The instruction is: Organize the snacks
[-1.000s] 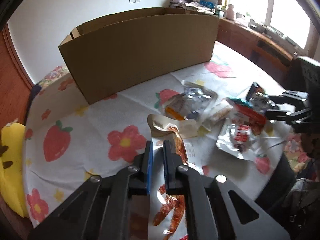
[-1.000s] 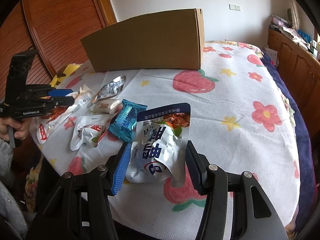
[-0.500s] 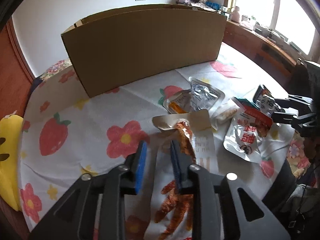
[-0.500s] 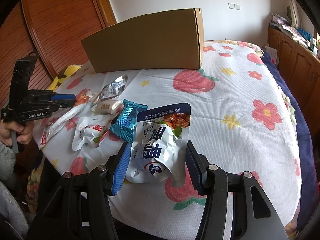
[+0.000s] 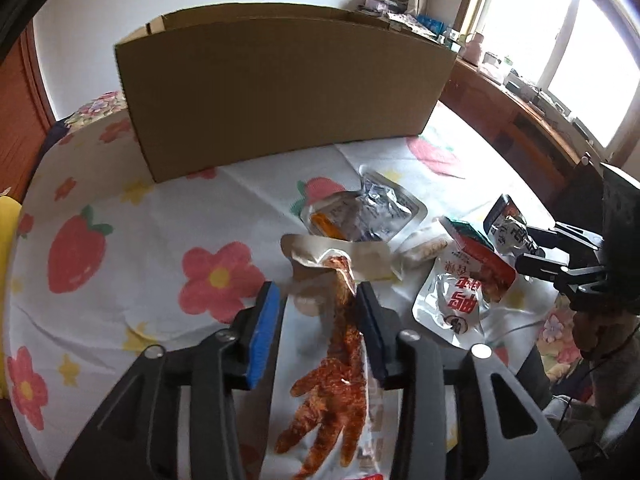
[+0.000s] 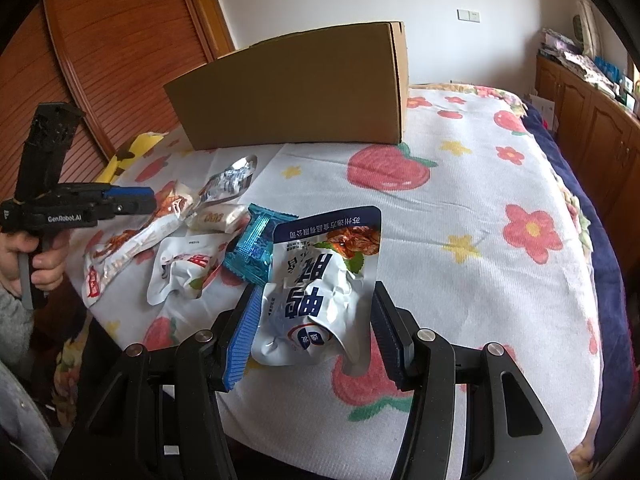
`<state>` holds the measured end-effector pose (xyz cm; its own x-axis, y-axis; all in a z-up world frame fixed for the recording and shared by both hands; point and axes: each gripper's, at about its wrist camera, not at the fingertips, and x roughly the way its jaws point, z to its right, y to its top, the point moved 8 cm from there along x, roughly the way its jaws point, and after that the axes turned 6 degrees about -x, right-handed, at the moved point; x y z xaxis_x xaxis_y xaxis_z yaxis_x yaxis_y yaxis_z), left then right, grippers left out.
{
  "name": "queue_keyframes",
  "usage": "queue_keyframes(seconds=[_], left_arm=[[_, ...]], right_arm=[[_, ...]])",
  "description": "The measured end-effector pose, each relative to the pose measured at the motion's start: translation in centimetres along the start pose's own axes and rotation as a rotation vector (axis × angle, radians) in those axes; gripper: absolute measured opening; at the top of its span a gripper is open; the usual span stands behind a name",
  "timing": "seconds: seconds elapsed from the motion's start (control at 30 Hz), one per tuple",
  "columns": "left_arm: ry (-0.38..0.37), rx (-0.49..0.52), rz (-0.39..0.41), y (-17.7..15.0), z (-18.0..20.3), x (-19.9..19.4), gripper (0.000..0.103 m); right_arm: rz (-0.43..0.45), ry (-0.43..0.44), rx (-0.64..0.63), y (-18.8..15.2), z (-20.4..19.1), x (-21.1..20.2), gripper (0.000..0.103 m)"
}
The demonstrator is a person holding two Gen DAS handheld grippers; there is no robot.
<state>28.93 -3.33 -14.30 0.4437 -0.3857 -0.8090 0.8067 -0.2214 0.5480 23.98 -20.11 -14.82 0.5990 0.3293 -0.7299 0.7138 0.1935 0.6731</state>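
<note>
A clear chicken-foot packet (image 5: 332, 364) lies flat on the strawberry-print cloth (image 5: 160, 240). My left gripper (image 5: 318, 312) straddles it, and its jaws are opening, with the pads off the packet. The same gripper (image 6: 150, 200) shows at the left of the right wrist view, over the packet (image 6: 128, 248). My right gripper (image 6: 316, 320) is shut on a crumpled blue-and-white pouch (image 6: 320, 280) and holds it tilted up near the table's front edge. A tall brown cardboard box (image 5: 280, 92) stands behind the snacks.
Between the grippers lie a silver packet (image 6: 228, 180), a small beige packet (image 6: 216, 218), a teal packet (image 6: 256, 244) and a red-and-white pouch (image 6: 180, 268). A person's hand (image 6: 44, 256) grips the left handle. A yellow plush (image 6: 132, 152) sits at the cloth's left edge. Wooden cabinets (image 6: 592, 120) run along the right.
My left gripper has gone from shut on the chicken-foot packet to spread apart, and the packet now rests on the cloth. The right gripper and its pouch have not moved.
</note>
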Motion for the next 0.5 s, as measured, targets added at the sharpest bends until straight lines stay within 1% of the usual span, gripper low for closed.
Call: queue_keyframes(seconds=[0.07,0.33,0.5], left_arm=[[0.001,-0.006,0.001,0.1,0.24,-0.02,0.043],[-0.043,-0.038,-0.035,0.27,0.43,0.45,0.046],[-0.034,-0.047,-0.037,0.68,0.57,0.39,0.046]], right_arm=[[0.0,0.0,-0.001,0.0,0.02,0.02,0.055],[-0.001,0.002,0.003,-0.07,0.0,0.08,0.055],[-0.004,0.003,0.004,-0.21,0.12,0.16,0.055]])
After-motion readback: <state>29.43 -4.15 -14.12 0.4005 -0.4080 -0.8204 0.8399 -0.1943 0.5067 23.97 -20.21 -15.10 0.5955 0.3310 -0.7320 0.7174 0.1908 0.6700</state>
